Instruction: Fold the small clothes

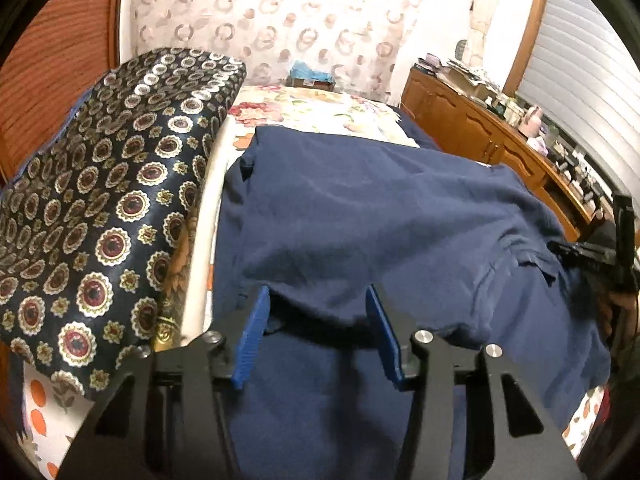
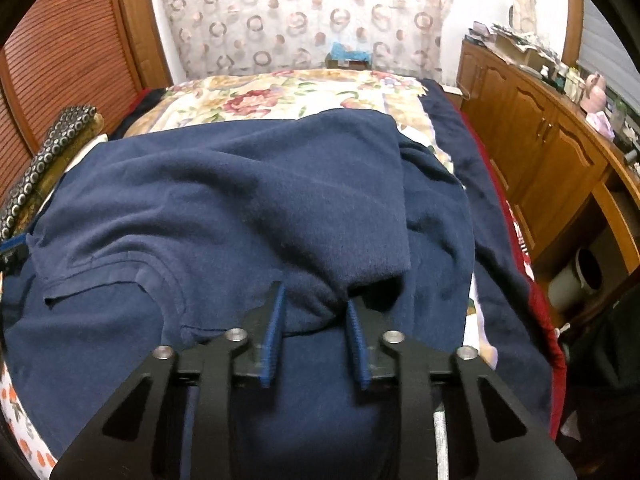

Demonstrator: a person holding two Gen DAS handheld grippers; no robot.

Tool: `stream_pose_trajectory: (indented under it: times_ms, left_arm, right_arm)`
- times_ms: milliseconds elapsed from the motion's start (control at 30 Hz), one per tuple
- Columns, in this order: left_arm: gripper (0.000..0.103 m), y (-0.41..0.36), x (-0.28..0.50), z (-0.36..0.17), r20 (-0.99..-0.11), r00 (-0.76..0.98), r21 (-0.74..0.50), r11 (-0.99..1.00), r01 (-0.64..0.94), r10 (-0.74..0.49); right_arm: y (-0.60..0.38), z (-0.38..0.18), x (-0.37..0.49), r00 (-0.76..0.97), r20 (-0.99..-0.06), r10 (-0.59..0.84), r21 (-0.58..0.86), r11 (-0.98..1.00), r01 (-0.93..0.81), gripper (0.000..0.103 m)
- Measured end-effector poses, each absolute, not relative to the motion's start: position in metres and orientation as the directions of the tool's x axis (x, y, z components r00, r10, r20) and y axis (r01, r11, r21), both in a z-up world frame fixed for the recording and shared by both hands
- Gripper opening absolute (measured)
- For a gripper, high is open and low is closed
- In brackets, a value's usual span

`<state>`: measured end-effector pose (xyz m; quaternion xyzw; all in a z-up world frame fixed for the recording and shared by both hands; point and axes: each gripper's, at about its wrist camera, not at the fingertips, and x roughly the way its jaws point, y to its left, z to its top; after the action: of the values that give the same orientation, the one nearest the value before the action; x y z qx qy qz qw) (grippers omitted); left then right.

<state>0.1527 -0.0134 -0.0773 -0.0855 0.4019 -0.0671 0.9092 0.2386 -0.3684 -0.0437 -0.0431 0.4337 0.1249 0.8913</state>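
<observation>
A navy blue shirt (image 1: 380, 208) lies spread on the bed, its far part folded over toward me; it also shows in the right wrist view (image 2: 240, 200). My left gripper (image 1: 318, 300) is open, its blue pads (image 1: 256, 332) either side of the folded edge near the shirt's left side. My right gripper (image 2: 316, 300) is open too, its pads (image 2: 274, 332) straddling a bunched fold of the cloth. The collar (image 2: 160, 280) lies left of the right gripper. The right gripper's body (image 1: 600, 256) shows at the right edge of the left wrist view.
A dark patterned cushion (image 1: 100, 208) lies left of the shirt. The bed has a floral cover (image 2: 280, 96). A wooden sideboard (image 2: 540, 152) with clutter stands on the right. A patterned curtain (image 2: 304, 12) hangs behind the bed.
</observation>
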Motion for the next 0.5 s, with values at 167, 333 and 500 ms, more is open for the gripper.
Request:
stream_pose_trajectory:
  times_ms: [167,333,500]
  left_arm:
    - [0.008,-0.01,0.16,-0.085,-0.734,0.661,-0.182,0.983,0.031,-0.156]
    - [0.0,-0.008,0.148,-0.077,-0.701,0.697,-0.16,0.986,0.048,-0.148]
    - [0.0,-0.008,0.129,-0.051,-0.62,0.769,-0.151,0.985,0.079,-0.157]
  right_arm:
    - [-0.366,-0.041,0.237,0.609,-0.77,0.19,0.018,0.961,-0.277,0.003]
    - [-0.368,-0.028,0.227,0.661,-0.715,0.225,0.037,0.957,-0.286,0.001]
    - [-0.371,-0.009,0.217,0.703,-0.666,0.251,0.046,0.954,-0.297,0.001]
